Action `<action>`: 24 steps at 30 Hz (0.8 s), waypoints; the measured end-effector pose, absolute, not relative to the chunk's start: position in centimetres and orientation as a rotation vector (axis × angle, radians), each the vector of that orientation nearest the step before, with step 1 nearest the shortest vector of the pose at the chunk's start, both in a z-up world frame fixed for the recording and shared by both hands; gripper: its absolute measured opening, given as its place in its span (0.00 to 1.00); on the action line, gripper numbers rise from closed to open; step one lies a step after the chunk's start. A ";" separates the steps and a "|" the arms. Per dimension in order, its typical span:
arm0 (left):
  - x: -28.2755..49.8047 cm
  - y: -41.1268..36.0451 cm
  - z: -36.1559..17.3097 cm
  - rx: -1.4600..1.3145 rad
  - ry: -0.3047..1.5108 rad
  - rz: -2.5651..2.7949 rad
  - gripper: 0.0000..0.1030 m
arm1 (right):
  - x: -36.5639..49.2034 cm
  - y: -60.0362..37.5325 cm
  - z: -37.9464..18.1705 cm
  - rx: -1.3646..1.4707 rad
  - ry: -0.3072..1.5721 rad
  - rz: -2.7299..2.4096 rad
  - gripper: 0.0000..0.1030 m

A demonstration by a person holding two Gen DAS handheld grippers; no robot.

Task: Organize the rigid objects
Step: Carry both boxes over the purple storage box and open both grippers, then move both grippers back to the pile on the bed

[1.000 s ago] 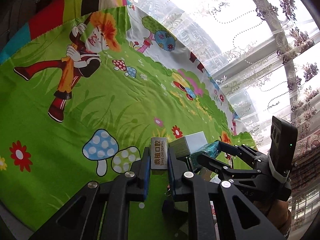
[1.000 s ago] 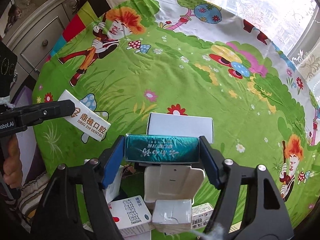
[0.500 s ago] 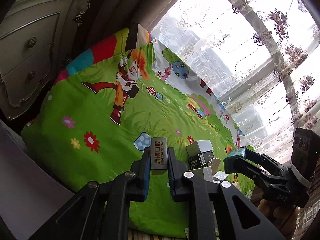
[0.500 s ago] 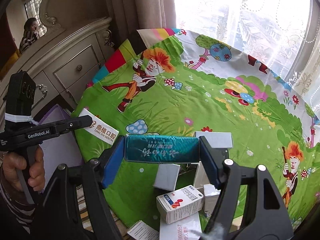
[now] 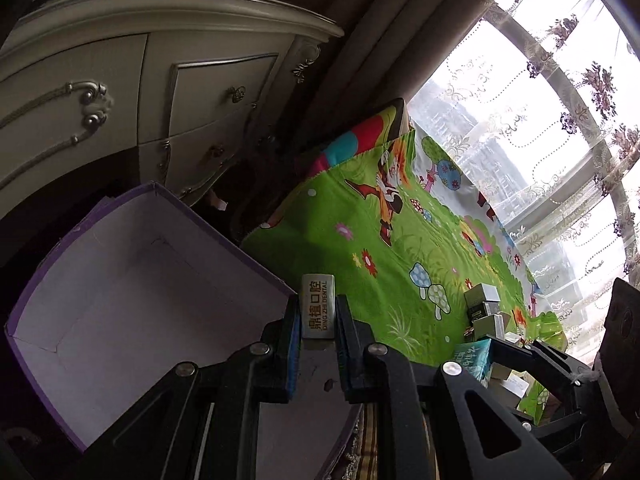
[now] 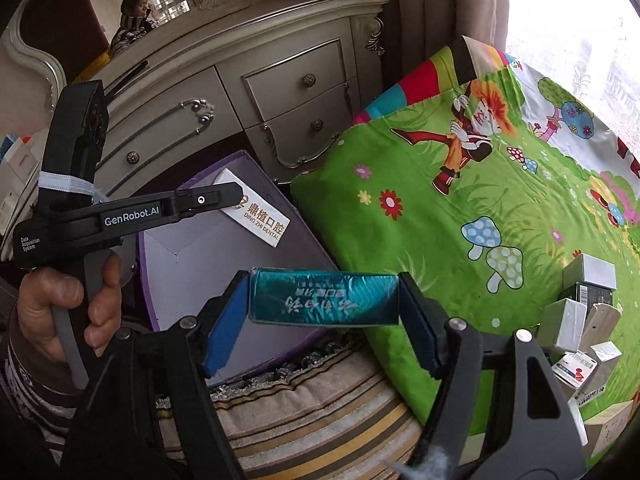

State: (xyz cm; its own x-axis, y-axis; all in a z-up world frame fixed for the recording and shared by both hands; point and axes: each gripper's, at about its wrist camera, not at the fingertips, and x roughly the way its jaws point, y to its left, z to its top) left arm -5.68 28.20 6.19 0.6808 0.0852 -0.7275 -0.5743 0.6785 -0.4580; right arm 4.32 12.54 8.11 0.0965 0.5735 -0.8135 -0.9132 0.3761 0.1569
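On the far left a hand (image 6: 66,312) holds the left gripper (image 5: 318,314). Its jaws are pressed tight on a thin white box with "DING ZHI DENTAL" on it (image 5: 318,306). That box hangs over the big open purple box (image 5: 132,280), near its right wall. The purple box is white inside. Behind it stands a cream dresser (image 6: 248,80).

Next comes the right gripper (image 6: 324,300). Its blue pads pinch a shiny teal box (image 6: 324,298) by its two ends. The teal box hangs above the near edge of the purple box and a striped cushion (image 6: 304,408).

To the right lies a green cartoon cloth (image 6: 460,216). A pile of small boxes (image 6: 580,320) sits near its right edge.
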 end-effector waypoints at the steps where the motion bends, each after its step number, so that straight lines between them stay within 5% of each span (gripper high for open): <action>1: -6.2 28.4 6.0 -0.740 0.739 0.421 0.16 | 3.5 13.2 7.8 -0.451 0.944 1.169 0.73; 14: -9.8 30.1 3.4 -0.761 0.805 0.500 0.18 | -3.0 18.1 2.7 -0.639 0.987 1.231 0.73; 16: -10.0 30.2 3.2 -0.764 0.817 0.512 0.30 | -3.4 18.1 2.3 -0.652 0.994 1.237 0.77; 18: -10.2 30.3 3.2 -0.772 0.816 0.527 0.56 | -3.7 18.0 2.1 -0.659 0.981 1.235 0.84; 20: -10.4 30.4 3.4 -0.778 0.807 0.543 0.65 | -3.8 17.6 2.3 -0.655 0.962 1.227 0.91; 24: -10.1 30.2 3.7 -0.777 0.799 0.543 0.65 | -3.7 17.0 2.7 -0.631 0.956 1.228 0.93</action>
State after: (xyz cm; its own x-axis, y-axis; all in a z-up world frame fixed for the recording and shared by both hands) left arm -10.07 30.16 3.67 0.5902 0.1412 -0.7948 -0.6866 0.6057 -0.4022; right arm -3.70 17.04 2.68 0.0485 0.4897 -0.8705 -0.9640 0.2510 0.0875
